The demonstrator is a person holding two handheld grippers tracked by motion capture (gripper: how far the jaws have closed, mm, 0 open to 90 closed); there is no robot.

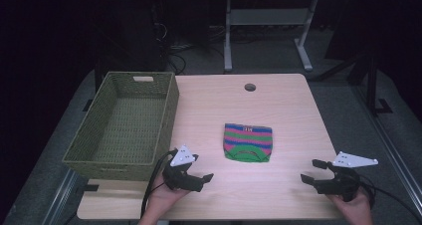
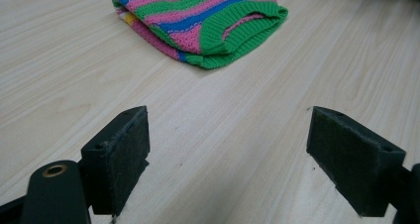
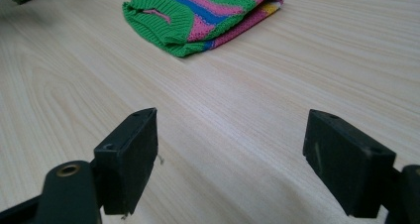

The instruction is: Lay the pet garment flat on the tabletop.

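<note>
A folded knit garment (image 1: 248, 143) striped in green, pink and blue lies flat in the middle of the wooden table (image 1: 278, 105), its green ribbed hem toward the person. It also lies ahead of the jaws in the left gripper view (image 2: 198, 21) and the right gripper view (image 3: 203, 16). My left gripper (image 1: 204, 179) rests near the front edge, to the garment's lower left, open with nothing between its jaws (image 2: 228, 159). My right gripper (image 1: 311, 171) sits at the front right, open and empty (image 3: 230, 159), pointing left toward the garment.
A green woven basket (image 1: 124, 123) with nothing in it stands along the table's left side, close behind the left gripper. A round cable hole (image 1: 250, 87) is at the table's far edge. Table legs and cables stand on the dark floor beyond.
</note>
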